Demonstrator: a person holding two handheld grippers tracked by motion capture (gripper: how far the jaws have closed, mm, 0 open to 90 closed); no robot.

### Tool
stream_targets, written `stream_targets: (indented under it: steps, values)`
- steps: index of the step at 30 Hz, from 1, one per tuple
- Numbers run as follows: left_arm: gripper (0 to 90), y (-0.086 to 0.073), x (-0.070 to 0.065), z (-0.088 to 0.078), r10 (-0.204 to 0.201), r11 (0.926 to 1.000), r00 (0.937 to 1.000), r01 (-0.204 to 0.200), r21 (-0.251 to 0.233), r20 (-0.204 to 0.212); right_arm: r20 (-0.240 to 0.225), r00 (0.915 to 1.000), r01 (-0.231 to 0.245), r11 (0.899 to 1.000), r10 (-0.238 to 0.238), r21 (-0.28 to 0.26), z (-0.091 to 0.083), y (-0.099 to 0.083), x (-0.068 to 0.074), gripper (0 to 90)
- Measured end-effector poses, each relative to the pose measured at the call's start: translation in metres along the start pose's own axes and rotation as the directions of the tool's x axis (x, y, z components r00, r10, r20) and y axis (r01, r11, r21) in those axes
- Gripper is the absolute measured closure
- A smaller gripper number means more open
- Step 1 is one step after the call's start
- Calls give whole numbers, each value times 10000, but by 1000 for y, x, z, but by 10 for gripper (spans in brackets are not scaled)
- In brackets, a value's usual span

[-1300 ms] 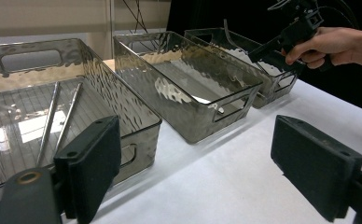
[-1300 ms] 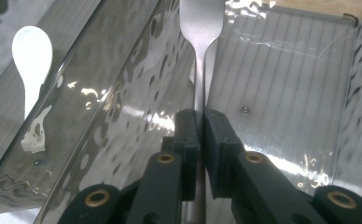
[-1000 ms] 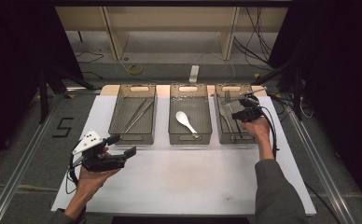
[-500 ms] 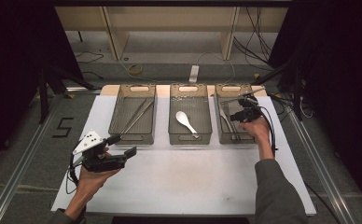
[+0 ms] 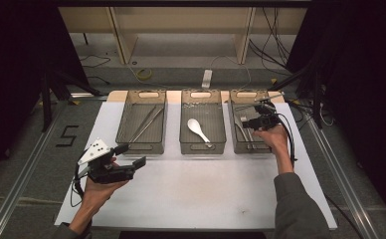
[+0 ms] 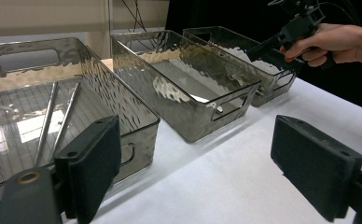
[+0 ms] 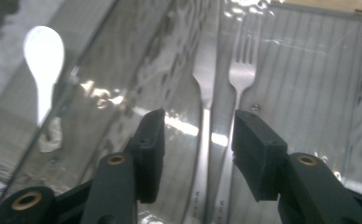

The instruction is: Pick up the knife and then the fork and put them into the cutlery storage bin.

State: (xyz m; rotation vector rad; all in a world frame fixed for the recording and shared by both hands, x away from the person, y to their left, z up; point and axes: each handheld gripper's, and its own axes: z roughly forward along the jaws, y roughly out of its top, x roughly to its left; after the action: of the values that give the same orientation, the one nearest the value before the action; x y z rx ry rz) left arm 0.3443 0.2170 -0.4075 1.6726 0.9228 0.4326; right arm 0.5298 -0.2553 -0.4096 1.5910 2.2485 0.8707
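White tabletop [image 5: 196,194], three mesh bins: left gripper [image 5: 131,157] idle and agape, right gripper [image 7: 198,140] just spread, unclenched over two forks [image 7: 230,116] lying loose in the rightmost bin [image 5: 241,144], liable to snag both if lowered.

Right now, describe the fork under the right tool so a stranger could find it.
Three clear bins stand in a row on the white mat; take the right-hand bin. The fork lies on its floor beside a knife, and only the fork ends in tines.
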Motion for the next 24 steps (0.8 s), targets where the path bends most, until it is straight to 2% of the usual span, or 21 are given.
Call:
stream_targets:
  steps: [4,11,17,24]
  values:
    - [157,0,0,0,0,10000,10000,0,12,2,-137,9999,91,9997,-95,-246,-5,-1,5,498]
    - [157,0,0,0,-6,10000,10000,6,9,6,-119,9997,225,9968,-235,-770,-12,-7,13,424]
    - [157,0,1,0,-1,10000,10000,1,48,6,-195,9987,438,9885,-471,-1451,-21,-16,20,396]
    - [157,0,1,0,16,10000,10000,-16,65,4,-532,9962,570,9767,-694,-2069,-32,-26,33,361]
